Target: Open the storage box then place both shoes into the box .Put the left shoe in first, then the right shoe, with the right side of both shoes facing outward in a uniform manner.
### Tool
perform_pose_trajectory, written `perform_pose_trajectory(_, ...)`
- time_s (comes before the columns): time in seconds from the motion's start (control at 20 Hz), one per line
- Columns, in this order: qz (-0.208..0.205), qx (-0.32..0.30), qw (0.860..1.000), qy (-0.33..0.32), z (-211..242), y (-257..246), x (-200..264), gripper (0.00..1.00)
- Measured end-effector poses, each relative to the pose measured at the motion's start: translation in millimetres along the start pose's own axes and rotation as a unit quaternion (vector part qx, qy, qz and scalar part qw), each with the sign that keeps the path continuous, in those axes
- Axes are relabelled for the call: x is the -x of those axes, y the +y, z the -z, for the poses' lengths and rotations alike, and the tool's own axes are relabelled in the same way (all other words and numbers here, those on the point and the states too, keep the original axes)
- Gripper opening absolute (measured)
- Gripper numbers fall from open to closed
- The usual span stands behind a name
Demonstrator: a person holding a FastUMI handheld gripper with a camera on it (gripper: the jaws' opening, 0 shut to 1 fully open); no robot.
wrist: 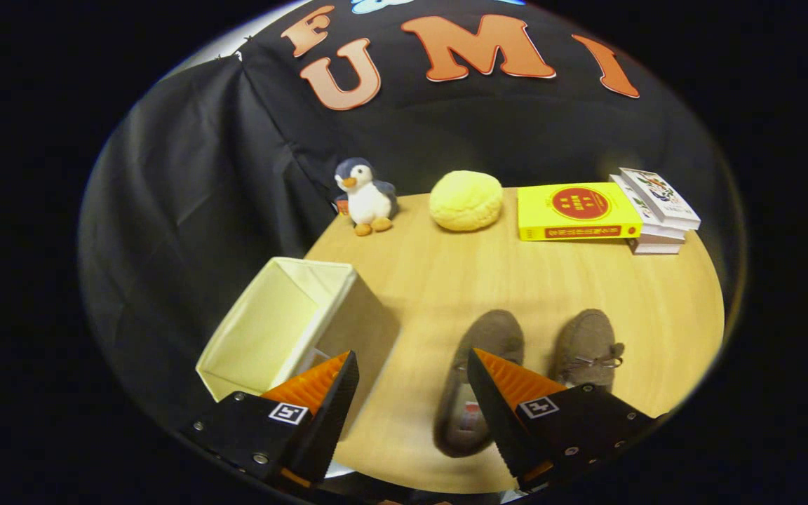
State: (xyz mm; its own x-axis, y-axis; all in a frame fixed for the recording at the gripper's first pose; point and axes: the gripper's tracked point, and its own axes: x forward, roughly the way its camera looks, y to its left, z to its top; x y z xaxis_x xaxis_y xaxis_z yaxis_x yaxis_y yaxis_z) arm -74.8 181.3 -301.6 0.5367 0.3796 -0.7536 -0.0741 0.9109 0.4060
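Your gripper (pixel 411 365) hangs with jaws apart above two fuzzy brown shoes (pixel 481 372) on the pale wooden worktop (pixel 446 280); the cream fabric box (pixel 285 322) sits open-topped at its left edge.

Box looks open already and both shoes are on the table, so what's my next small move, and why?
Probably ease the gripper right and down onto the nearer brown shoe, which goes in first. The storage box already stands open with nothing inside, the jaws are open and hold nothing, and that shoe lies just ahead of the right jaw, beside the other shoe.
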Motion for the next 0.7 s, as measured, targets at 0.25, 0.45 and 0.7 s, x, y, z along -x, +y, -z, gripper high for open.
perform_pose_trajectory(0.25, 0.032, -0.025, 0.999, 0.026, 28, -46, -13, 0.93)
perform_pose_trajectory(0.45, 0.058, -0.007, 0.997, 0.053, 56, -73, -31, 0.93)
perform_pose_trajectory(0.7, 0.068, 0.018, 0.996, 0.055, 70, -81, -53, 0.89)
